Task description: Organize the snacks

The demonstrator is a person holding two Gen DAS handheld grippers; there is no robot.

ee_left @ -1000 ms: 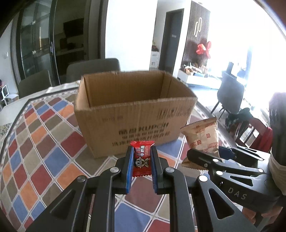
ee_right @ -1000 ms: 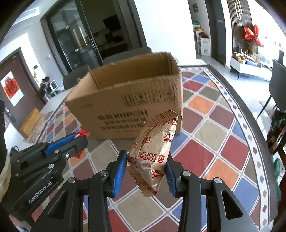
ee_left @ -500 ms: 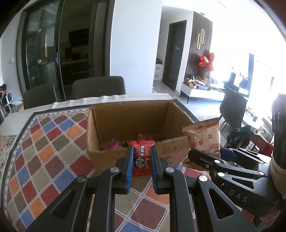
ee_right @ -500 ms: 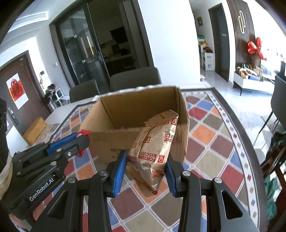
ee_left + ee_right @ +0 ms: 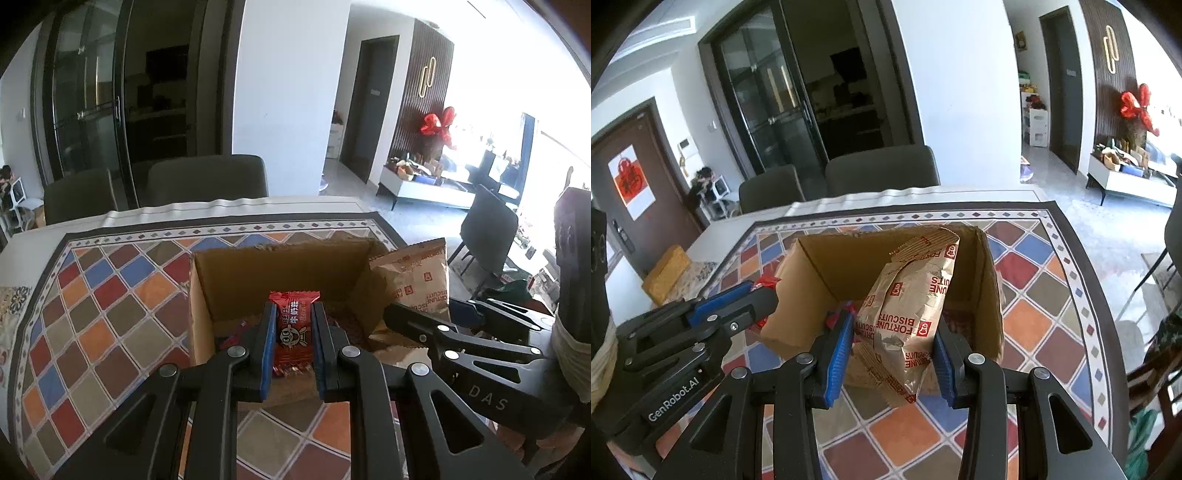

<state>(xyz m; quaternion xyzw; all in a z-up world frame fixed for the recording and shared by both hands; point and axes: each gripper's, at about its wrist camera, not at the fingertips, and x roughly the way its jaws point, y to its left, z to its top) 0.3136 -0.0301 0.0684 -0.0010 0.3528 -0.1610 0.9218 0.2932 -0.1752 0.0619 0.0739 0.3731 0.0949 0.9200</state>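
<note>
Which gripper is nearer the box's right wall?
Right. The right gripper holds the biscuit pack beside that wall of the cardboard box; the left gripper sits mid-opening, farther left.

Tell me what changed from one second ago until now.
Both grippers rose and moved forward over the open cardboard box, so its inside now shows. The left gripper still holds the red candy; the right gripper still holds the Fortune Biscuits packet. Nothing was released. The box stayed on the patterned tablecloth.
</note>
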